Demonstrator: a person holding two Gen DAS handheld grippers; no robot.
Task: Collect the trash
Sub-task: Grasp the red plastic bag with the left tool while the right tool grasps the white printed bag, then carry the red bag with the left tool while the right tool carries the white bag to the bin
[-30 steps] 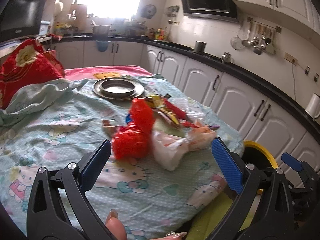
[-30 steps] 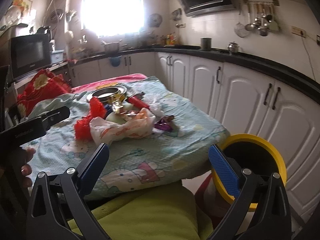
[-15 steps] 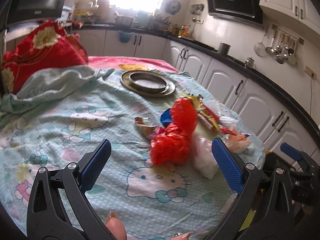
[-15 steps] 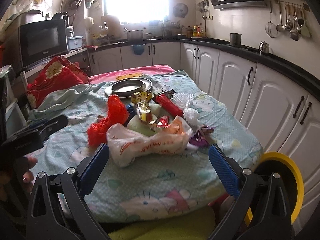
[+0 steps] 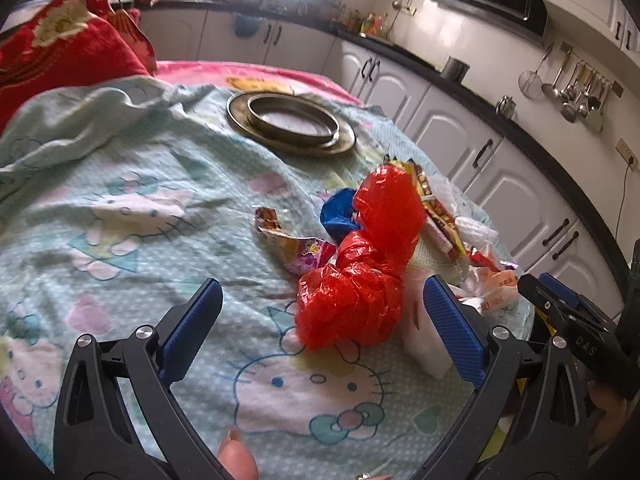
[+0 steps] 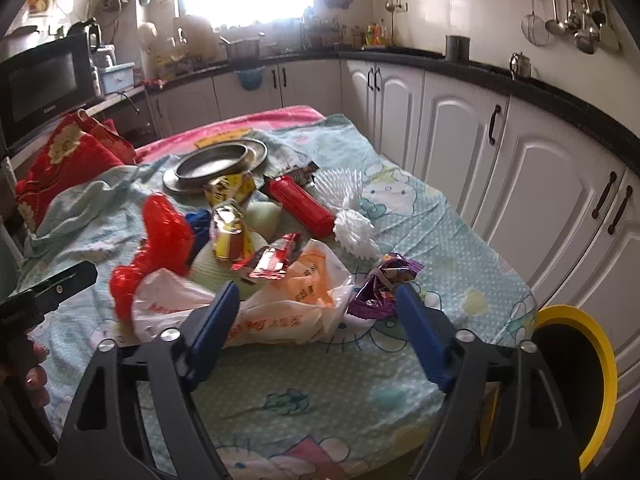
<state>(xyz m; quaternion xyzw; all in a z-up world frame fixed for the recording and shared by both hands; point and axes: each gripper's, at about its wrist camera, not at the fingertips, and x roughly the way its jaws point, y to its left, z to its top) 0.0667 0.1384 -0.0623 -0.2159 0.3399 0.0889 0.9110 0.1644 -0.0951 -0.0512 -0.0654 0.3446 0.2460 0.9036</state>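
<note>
A heap of trash lies on the cloth-covered table (image 5: 120,208). A crumpled red plastic bag (image 5: 360,268) sits just beyond my open, empty left gripper (image 5: 320,320), with a foil wrapper (image 5: 296,248) to its left. In the right wrist view a white and orange plastic bag (image 6: 280,308) lies between the tips of my open, empty right gripper (image 6: 320,320), a purple wrapper (image 6: 384,284) by its right finger. A red tube (image 6: 300,204), white foam netting (image 6: 356,232) and foil snack packets (image 6: 232,236) lie further back. A yellow-rimmed bin (image 6: 580,384) stands at the table's right edge.
A stack of metal plates (image 5: 292,124) sits at the far end of the table. A red patterned cushion (image 5: 60,52) lies at the far left. White cabinets (image 6: 480,140) under a black counter run along the right. The right gripper also shows in the left wrist view (image 5: 568,312).
Both grippers have moved forward and lower toward the trash heap. The red bag now lies just past the left fingers, and the white and orange bag between the right fingers.
</note>
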